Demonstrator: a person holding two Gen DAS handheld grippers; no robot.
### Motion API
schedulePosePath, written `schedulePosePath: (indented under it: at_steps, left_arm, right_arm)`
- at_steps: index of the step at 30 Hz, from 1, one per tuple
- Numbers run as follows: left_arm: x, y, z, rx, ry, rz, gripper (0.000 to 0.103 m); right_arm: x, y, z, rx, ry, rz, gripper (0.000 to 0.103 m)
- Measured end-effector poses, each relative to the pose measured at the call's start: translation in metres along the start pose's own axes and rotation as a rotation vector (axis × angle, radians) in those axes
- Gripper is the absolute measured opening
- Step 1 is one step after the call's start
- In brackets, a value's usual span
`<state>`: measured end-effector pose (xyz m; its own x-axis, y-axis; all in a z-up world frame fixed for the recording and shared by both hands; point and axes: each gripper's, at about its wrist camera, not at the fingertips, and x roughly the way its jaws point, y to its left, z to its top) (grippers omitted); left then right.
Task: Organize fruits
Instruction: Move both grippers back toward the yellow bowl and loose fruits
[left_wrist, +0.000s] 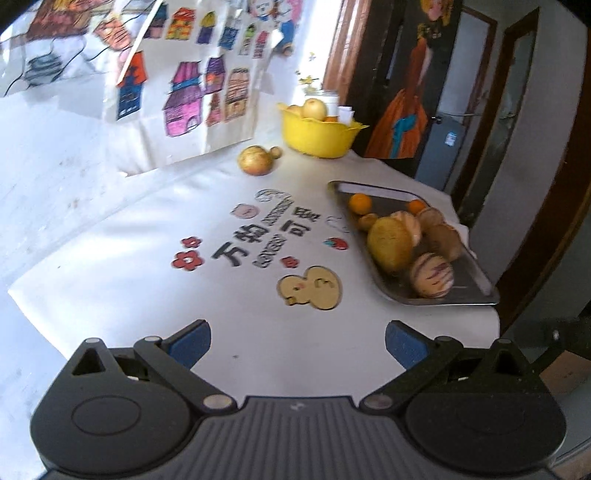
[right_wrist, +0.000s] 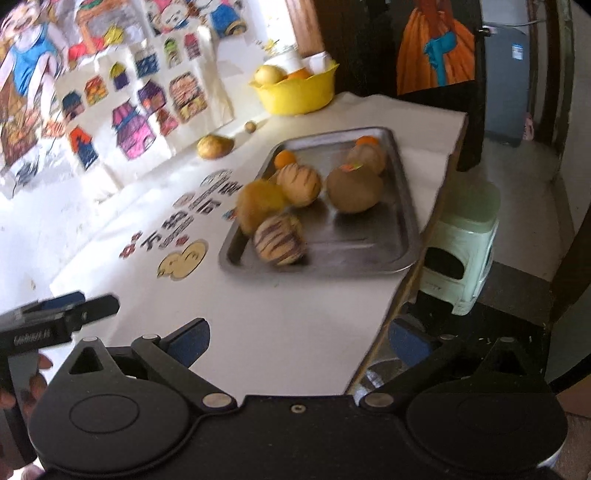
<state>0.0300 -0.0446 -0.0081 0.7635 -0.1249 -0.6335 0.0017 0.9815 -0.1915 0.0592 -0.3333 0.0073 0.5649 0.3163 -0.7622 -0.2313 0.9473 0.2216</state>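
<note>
Hovering over a white printed tablecloth (left_wrist: 129, 288), left gripper (left_wrist: 297, 341) and right gripper (right_wrist: 299, 339) both gaping wide and empty, round striped and yellow fruits (right_wrist: 280, 240) heaped on a rectangular steel tray (right_wrist: 402, 206) at one o'clock, glossy yellow plastic bowl (right_wrist: 295, 94) at twelve.

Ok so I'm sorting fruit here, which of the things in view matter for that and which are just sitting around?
Part of the job:
- metal tray of mixed fruit
- yellow bowl holding fruit
- loose yellow fruit on the table
- small round fruit beside it

Just lying about:
- children's drawings on the wall
- printed tablecloth
- green stool
</note>
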Motion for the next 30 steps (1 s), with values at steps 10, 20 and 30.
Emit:
schedulePosePath:
  at_steps: [10, 20, 30]
  left_arm:
    - [0.008, 0.029, 0.011, -0.028, 0.033, 0.058, 0.102]
    - [0.023, 0.064, 0.031, -0.054, 0.031, 0.134, 0.102]
    - [0.045, 0.073, 0.090, 0.040, -0.053, 0.150, 0.102]
  right_arm:
    - [0.004, 0.047, 0.021, -0.090, 0.131, 0.183, 0.102]
    - [0.020, 0.077, 0.063, -0.138, 0.162, 0.250, 0.102]
    - [0.048, 0.089, 0.157, -0.134, 0.145, 0.208, 0.102]
